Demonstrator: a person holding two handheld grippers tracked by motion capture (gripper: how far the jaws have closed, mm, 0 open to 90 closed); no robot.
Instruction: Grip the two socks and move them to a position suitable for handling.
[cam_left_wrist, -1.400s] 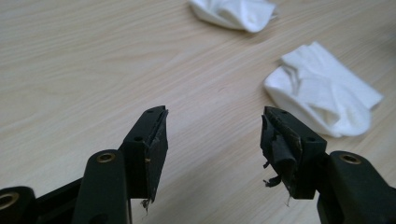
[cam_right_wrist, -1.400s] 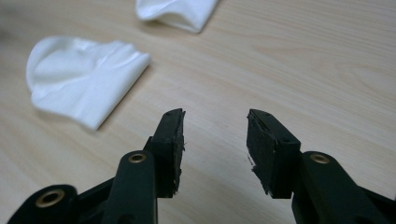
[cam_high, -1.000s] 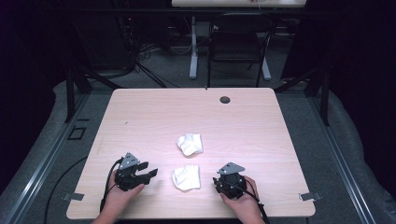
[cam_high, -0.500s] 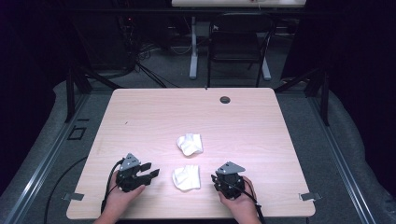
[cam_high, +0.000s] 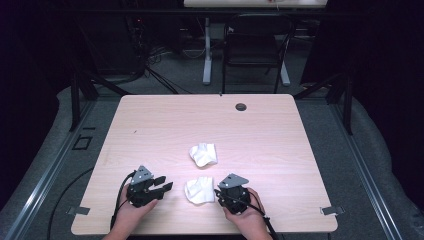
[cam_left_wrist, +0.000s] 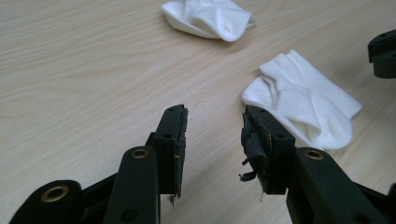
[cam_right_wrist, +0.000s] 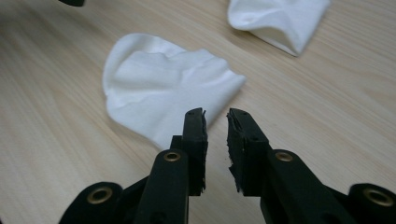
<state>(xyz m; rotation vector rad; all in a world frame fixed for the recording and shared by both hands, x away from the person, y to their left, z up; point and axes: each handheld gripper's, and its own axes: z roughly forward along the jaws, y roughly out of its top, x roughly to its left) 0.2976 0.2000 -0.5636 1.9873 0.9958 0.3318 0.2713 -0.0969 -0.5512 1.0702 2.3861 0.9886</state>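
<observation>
Fingers: both pairs stood apart with nothing between them; the left gripper (cam_high: 159, 187) kept a wider gap than the right gripper (cam_high: 220, 192), and each had just been closing on empty air.
Left gripper: it pointed across the table (cam_high: 150, 120) at the near sock (cam_left_wrist: 303, 100), its fingertips (cam_left_wrist: 173, 122) short of the cloth, probably lining up on the near edge.
Right gripper: its narrow gap (cam_right_wrist: 215, 126) hovered at the other edge of the near sock (cam_right_wrist: 163, 88), not touching it.
Near sock: it lay flat and folded between the two grippers (cam_high: 200, 190), placed so both could reach it.
Far sock: crumpled, it (cam_high: 204, 154) sat just beyond, apart from its mate, likely waiting its turn.
Judgement: a pinch from both sides looked like the plan.
</observation>
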